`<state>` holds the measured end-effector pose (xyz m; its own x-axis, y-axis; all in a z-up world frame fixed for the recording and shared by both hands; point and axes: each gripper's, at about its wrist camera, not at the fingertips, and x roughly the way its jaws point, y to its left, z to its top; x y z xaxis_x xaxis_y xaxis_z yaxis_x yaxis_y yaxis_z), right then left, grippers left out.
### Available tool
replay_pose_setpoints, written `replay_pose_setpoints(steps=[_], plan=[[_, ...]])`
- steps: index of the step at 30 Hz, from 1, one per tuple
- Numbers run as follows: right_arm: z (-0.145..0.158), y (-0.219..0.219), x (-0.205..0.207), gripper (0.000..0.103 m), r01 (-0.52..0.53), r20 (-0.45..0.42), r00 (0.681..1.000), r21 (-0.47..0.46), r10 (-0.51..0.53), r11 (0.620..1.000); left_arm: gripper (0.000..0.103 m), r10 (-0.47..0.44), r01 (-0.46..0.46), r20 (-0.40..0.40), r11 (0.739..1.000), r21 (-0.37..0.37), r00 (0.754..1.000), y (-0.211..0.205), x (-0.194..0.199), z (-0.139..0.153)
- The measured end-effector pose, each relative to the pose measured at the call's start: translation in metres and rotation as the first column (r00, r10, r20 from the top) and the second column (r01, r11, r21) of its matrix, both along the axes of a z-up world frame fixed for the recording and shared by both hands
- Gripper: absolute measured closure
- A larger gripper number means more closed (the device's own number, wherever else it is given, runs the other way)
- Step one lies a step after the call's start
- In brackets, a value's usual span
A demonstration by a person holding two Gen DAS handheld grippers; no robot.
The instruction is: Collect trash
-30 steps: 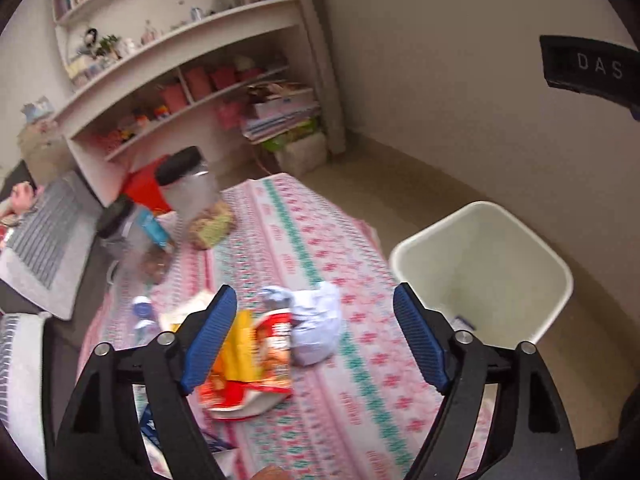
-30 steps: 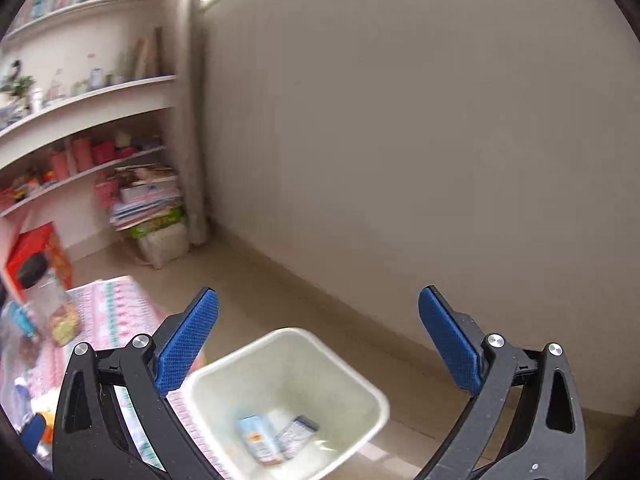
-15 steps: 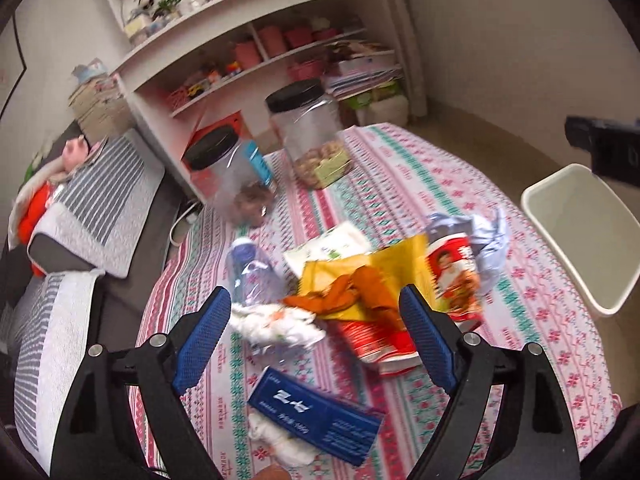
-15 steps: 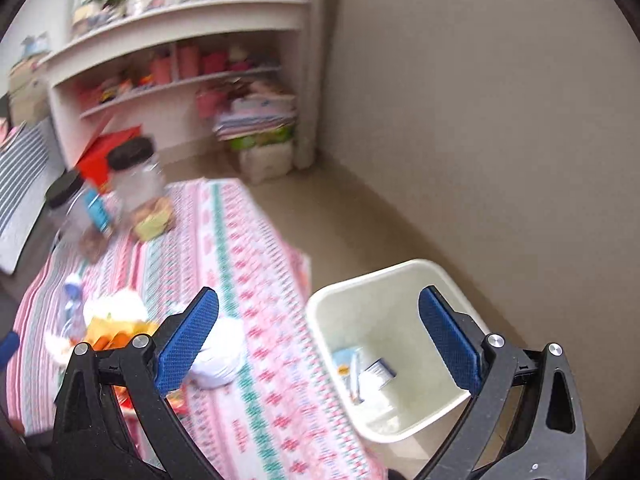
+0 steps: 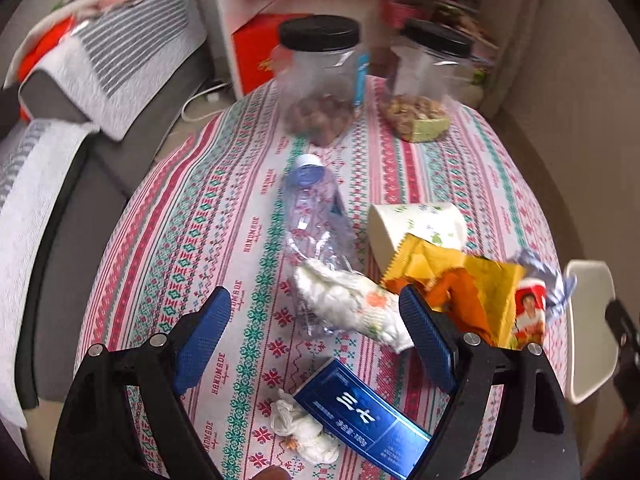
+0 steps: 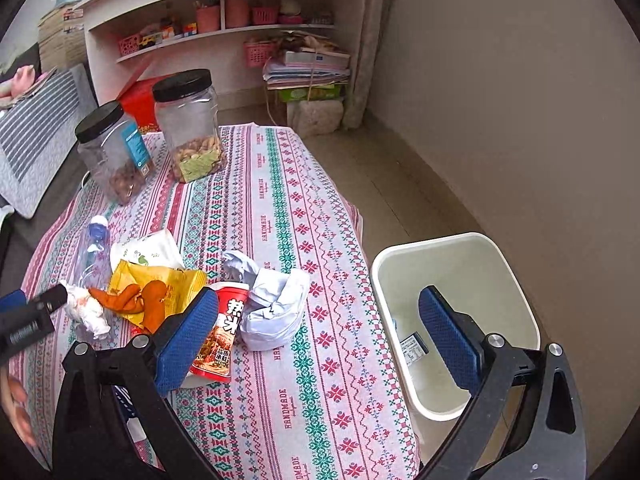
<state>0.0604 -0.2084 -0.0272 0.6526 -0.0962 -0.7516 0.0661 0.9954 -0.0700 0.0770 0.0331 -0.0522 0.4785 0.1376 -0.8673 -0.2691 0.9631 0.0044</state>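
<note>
Jaws, left gripper point(image 5: 314, 334): spread wide, empty, above the crumpled tissue point(image 5: 352, 304) and the bottle point(image 5: 314, 216).
Jaws, right gripper point(image 6: 316, 334): spread wide, empty; one over the cup point(image 6: 220, 336), the other over the bin point(image 6: 452, 312).
Desk point(image 6: 280, 200): patterned cloth, trash gathered at the near end.
Trash on desk: clear bottle lying flat; tissue touching it; yellow wrapper point(image 5: 460, 280) with orange peel point(image 6: 136, 300); white packet point(image 5: 416, 224); red cup on its side; paper wad point(image 6: 274, 304) beside it; blue box point(image 5: 360, 412); small tissue point(image 5: 304, 432) touching the box.
Bin: on the floor beside the desk, a few packets inside.
Jars point(image 5: 320, 80): two, black lids, far end.
Change, left view: a second ago only the wrapper, the cup, the wad and the bin showed ahead; now the bottle, tissues and blue box lie ahead, the bin at the right edge.
Change, right view: a second ago wall and bin; now desk and trash too.
</note>
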Motion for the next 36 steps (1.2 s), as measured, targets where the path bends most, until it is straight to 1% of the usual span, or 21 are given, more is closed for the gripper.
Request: replay_pose_setpoints(steps=[4, 8, 10, 11, 12, 13, 14, 15, 16, 18, 23, 25, 27, 29, 31, 33, 34, 36], plan=[[-0.002, 0.004, 0.002, 0.007, -0.016, -0.013, 1.000, 0.003, 0.016, 1.000, 0.020, 0.061, -0.062, -0.039, 0.998, -0.030, 0.997, 0.008, 0.010, -0.009], [-0.005, 0.008, 0.003, 0.007, -0.029, -0.021, 0.999, -0.009, 0.029, 1.000, 0.021, 0.109, -0.119, -0.098, 0.988, -0.099, 0.989, 0.009, 0.022, -0.028], [-0.008, 0.010, 0.004, 0.007, -0.034, -0.029, 0.999, -0.017, 0.033, 0.999, 0.022, 0.120, -0.134, -0.119, 0.984, -0.118, 0.986, 0.006, 0.025, -0.037], [-0.010, 0.011, 0.005, 0.007, -0.035, -0.036, 0.999, -0.020, 0.034, 0.999, 0.026, 0.118, -0.135, -0.128, 0.982, -0.132, 0.985, 0.005, 0.026, -0.042], [-0.012, 0.012, 0.006, 0.007, -0.036, -0.043, 0.998, -0.021, 0.036, 0.999, 0.036, 0.115, -0.135, -0.138, 0.980, -0.146, 0.984, 0.005, 0.027, -0.046], [-0.013, 0.012, 0.007, 0.007, -0.039, -0.049, 0.998, -0.018, 0.038, 0.999, 0.038, 0.111, -0.134, -0.149, 0.978, -0.158, 0.983, 0.004, 0.028, -0.049], [-0.014, 0.014, 0.008, 0.007, -0.044, -0.054, 0.998, -0.014, 0.043, 0.999, 0.041, 0.107, -0.129, -0.142, 0.979, -0.158, 0.984, 0.005, 0.027, -0.049], [-0.015, 0.016, 0.008, 0.007, -0.050, -0.060, 0.997, -0.010, 0.050, 0.999, 0.067, 0.094, -0.114, -0.128, 0.980, -0.163, 0.987, 0.004, 0.027, -0.047], [-0.015, 0.017, 0.009, 0.007, -0.057, -0.062, 0.996, -0.008, 0.056, 0.998, 0.074, 0.075, -0.097, -0.130, 0.980, -0.172, 0.989, 0.004, 0.027, -0.046], [-0.016, 0.023, 0.008, 0.007, -0.075, -0.064, 0.995, -0.011, 0.074, 0.997, 0.074, 0.053, -0.079, -0.133, 0.977, -0.199, 0.990, 0.006, 0.022, -0.042], [-0.015, 0.041, 0.006, 0.007, -0.138, -0.057, 0.989, -0.005, 0.137, 0.990, 0.074, 0.044, -0.064, -0.098, 0.974, -0.215, 0.994, 0.019, 0.009, -0.029], [-0.014, 0.049, 0.004, 0.007, -0.166, -0.059, 0.984, 0.000, 0.165, 0.986, 0.074, 0.041, -0.057, -0.077, 0.975, -0.216, 0.996, 0.023, 0.005, -0.021], [-0.013, 0.057, 0.003, 0.007, -0.205, -0.065, 0.976, 0.020, 0.206, 0.979, 0.074, 0.036, -0.045, -0.047, 0.980, -0.194, 0.998, 0.027, -0.002, -0.010], [-0.014, 0.069, -0.001, 0.007, -0.278, -0.083, 0.956, 0.058, 0.282, 0.959, 0.074, 0.031, -0.034, -0.022, 0.984, -0.176, 0.999, 0.031, -0.007, 0.000], [-0.015, 0.086, -0.009, 0.007, -0.357, -0.091, 0.928, 0.070, 0.362, 0.932, 0.074, 0.028, -0.029, -0.004, 0.986, -0.165, 1.000, 0.038, -0.011, 0.007], [-0.017, 0.105, -0.018, 0.007, -0.436, -0.103, 0.892, 0.061, 0.441, 0.898, 0.074, 0.028, -0.027, 0.008, 0.988, -0.154, 1.000, 0.045, -0.016, 0.012], [-0.020, 0.116, -0.023, 0.007, -0.483, -0.115, 0.866, 0.054, 0.486, 0.874, 0.074, 0.030, -0.028, 0.012, 0.989, -0.147, 0.999, 0.048, -0.018, 0.014], [-0.025, 0.134, -0.032, 0.007, -0.547, -0.134, 0.827, 0.031, 0.546, 0.837, 0.074, 0.033, -0.031, 0.018, 0.992, -0.124, 0.999, 0.055, -0.023, 0.018]])
